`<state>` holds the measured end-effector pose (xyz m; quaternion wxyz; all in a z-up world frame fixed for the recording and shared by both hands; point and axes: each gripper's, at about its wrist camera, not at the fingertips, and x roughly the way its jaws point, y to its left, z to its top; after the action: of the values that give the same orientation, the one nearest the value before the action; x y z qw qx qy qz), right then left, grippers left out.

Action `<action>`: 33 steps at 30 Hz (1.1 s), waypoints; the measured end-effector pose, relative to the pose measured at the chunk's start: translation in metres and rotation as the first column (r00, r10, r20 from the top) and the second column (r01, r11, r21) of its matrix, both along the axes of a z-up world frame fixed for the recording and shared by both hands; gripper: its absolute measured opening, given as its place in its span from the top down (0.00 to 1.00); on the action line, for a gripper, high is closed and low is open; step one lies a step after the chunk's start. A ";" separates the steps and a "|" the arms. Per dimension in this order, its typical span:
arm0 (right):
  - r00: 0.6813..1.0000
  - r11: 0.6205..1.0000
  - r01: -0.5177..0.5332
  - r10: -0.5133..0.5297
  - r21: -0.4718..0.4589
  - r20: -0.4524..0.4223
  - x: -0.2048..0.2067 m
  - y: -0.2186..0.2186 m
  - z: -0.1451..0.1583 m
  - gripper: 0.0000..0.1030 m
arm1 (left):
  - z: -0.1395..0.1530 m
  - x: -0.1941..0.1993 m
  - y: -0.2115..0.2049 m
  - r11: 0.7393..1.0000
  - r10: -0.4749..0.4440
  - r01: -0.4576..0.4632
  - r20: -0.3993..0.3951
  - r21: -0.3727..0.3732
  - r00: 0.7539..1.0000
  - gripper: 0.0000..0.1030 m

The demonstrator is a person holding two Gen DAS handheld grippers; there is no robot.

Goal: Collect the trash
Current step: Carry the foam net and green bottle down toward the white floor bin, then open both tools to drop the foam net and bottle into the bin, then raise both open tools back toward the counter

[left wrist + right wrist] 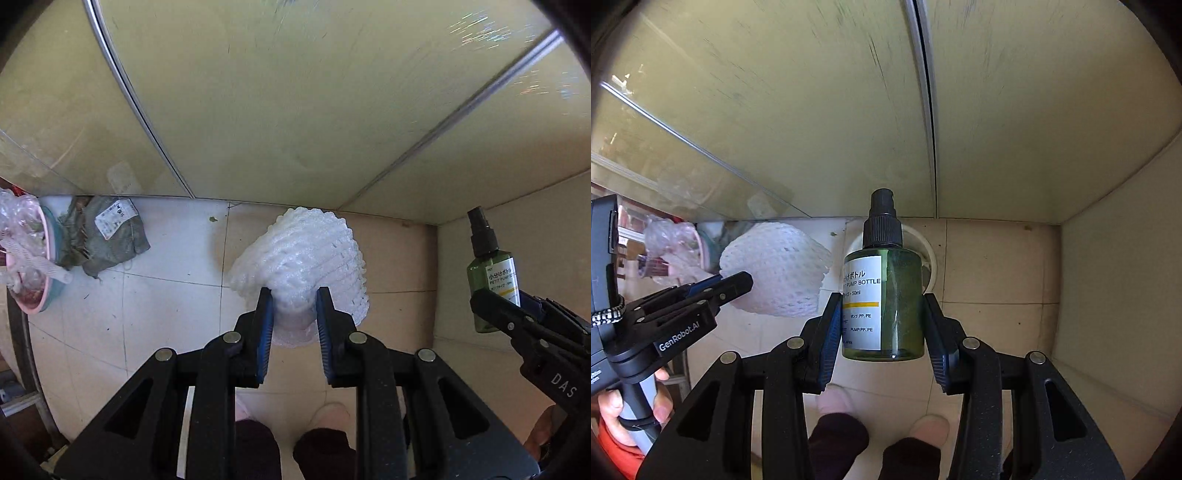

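The left gripper (294,295) has its jaws pressed together on a white foam net (306,254), which sits in the middle of the left wrist view, above the tiled floor (147,314). The right gripper (881,306) is clamped on a green pump bottle (886,291) at the center of its own view, the black pump head pointing to the top of the frame. At the left edge of the left wrist view stands a pink basin (33,299) full of plastic waste, and just beside it lies a grey crumpled bag (107,236).
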<state>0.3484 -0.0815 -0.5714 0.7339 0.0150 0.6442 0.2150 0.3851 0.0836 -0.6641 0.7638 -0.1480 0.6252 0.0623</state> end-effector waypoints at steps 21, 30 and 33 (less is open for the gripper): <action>0.997 0.995 0.062 -0.058 0.073 -0.046 0.034 0.017 -0.074 0.56 | -0.113 0.037 0.003 0.990 -0.002 -0.011 -0.094 -0.140 0.996 0.63; 0.999 0.999 0.047 -0.046 0.024 -0.024 0.032 0.012 -0.031 0.56 | -0.054 0.025 -0.006 0.996 -0.053 0.048 -0.071 -0.070 0.996 0.62; 0.998 0.998 0.054 -0.053 0.019 -0.017 0.030 0.006 -0.002 0.56 | -0.014 0.017 0.000 0.998 -0.048 0.046 -0.056 -0.047 0.997 0.62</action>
<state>0.3781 -0.0752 -0.5735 0.7339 0.0411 0.6475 0.2013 0.4018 0.0832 -0.6778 0.7431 -0.1490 0.6515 0.0342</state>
